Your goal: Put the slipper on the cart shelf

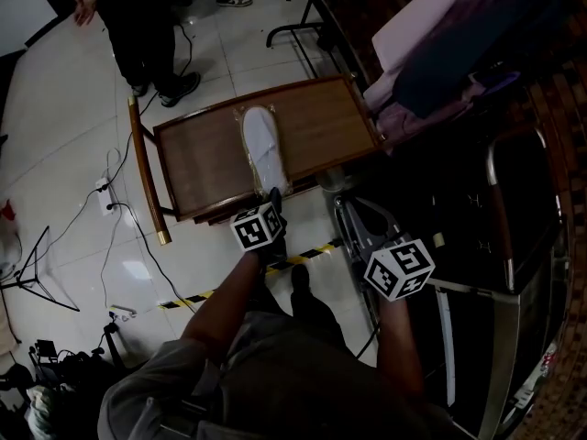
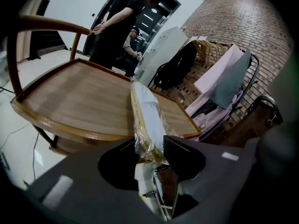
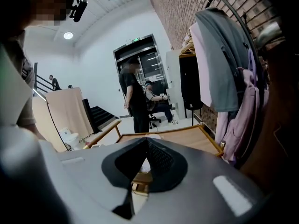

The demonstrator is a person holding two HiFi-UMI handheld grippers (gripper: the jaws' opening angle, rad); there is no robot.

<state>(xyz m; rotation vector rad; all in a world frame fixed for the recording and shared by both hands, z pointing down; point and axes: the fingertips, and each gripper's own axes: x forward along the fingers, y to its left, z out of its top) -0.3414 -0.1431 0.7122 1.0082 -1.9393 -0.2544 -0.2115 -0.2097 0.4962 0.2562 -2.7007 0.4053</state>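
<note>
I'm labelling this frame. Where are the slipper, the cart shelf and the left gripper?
slipper [image 1: 264,149]: head view, middle of its white top.
cart shelf [image 1: 202,163]: head view, bare wood left of the slipper.
left gripper [image 2: 149,137]: left gripper view, midway between its fingertips.

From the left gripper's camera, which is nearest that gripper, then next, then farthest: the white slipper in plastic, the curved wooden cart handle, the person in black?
1. White slipper in clear plastic wrap: right between the left gripper's jaws.
2. Curved wooden cart handle: off to the upper left.
3. Person in black clothes: standing farther back, upper middle.
</note>
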